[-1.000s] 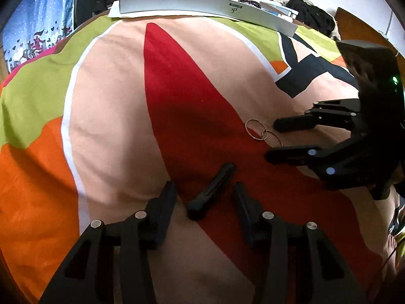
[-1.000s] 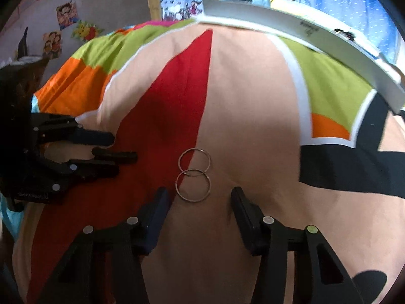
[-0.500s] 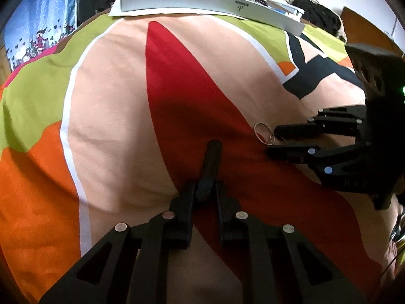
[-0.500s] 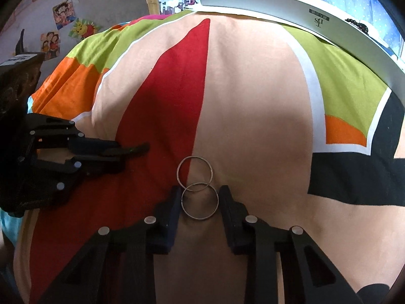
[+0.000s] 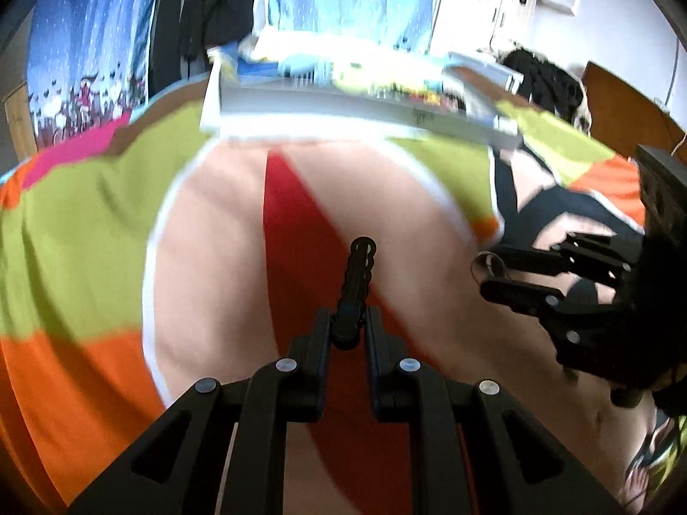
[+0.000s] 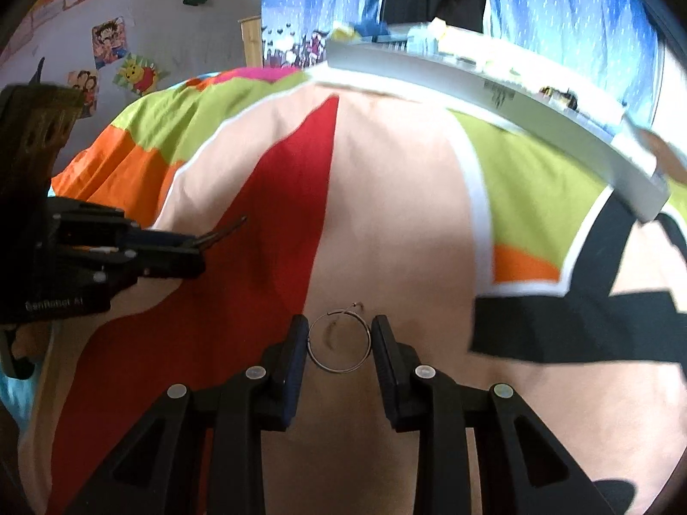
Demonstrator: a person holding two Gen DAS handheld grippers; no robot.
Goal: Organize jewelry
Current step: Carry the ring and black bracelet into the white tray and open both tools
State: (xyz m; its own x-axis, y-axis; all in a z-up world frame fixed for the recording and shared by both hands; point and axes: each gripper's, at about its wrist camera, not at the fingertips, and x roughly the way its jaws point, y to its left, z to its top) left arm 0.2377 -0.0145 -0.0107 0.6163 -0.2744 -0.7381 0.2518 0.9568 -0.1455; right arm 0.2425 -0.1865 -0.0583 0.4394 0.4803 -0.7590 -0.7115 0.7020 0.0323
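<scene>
A long black wavy hair clip sticks out forward from my left gripper, which is shut on its near end and holds it above the colourful bedspread. In the right wrist view a thin silver hoop earring spans the gap of my right gripper, whose pads press on both its sides; a small clasp end pokes up at its top. Only one hoop shows plainly. My left gripper with the hair clip appears at the left there, and my right gripper at the right of the left wrist view.
A long grey organiser tray with several small items lies across the far edge of the bed. Blue curtains and dark clothes hang behind it. A wall with cartoon pictures is at the far left.
My left gripper shut on the black hair clip and lifted it off the cover. My right gripper shut around the hoop earring and rose a little. Both views now tilt up toward the tray.
</scene>
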